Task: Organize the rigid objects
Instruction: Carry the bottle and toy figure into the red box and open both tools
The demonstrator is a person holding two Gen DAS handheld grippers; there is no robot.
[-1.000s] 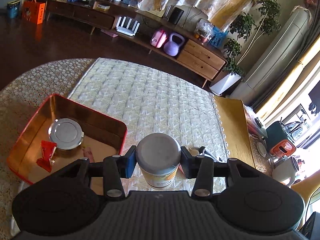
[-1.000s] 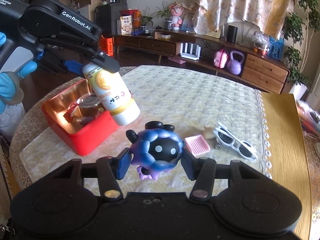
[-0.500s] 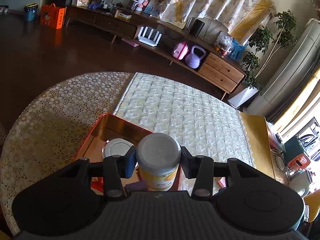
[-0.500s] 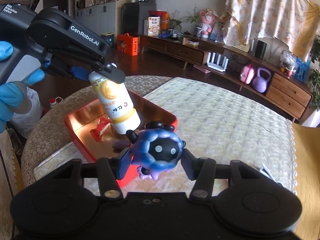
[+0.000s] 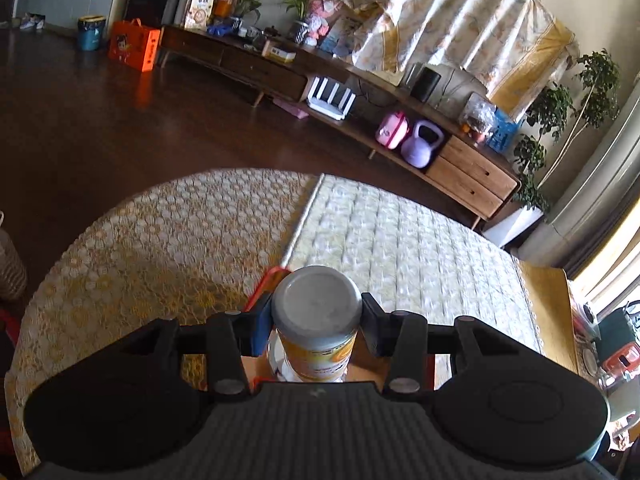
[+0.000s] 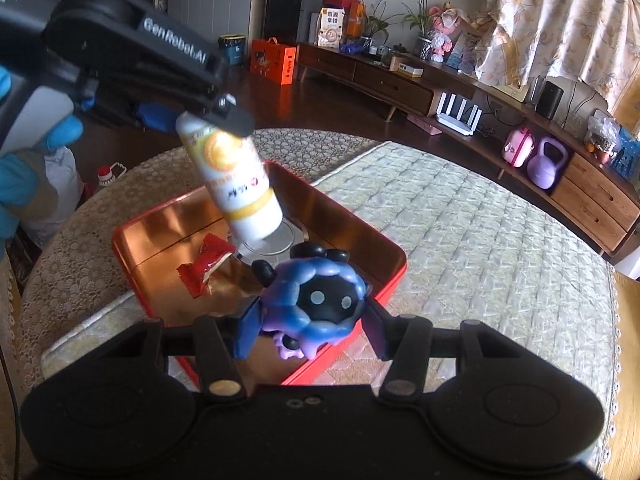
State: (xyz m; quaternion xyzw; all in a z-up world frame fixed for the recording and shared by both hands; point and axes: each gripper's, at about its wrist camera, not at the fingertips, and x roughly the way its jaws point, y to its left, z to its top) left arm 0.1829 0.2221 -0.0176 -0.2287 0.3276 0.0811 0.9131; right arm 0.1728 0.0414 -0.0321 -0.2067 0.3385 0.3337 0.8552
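We are looking at the round worktop under its quilted mat, with the red tin sitting on it. Our left gripper is clamping its fingers on the tilted bottle above a round lid and a red wrapper inside. Our right gripper is clamping the blue figurine over the tin's near corner.

From the left wrist, the red tin is almost wholly hidden beneath the bottle. The figure covers the tin's near wall; label print is unreadable.
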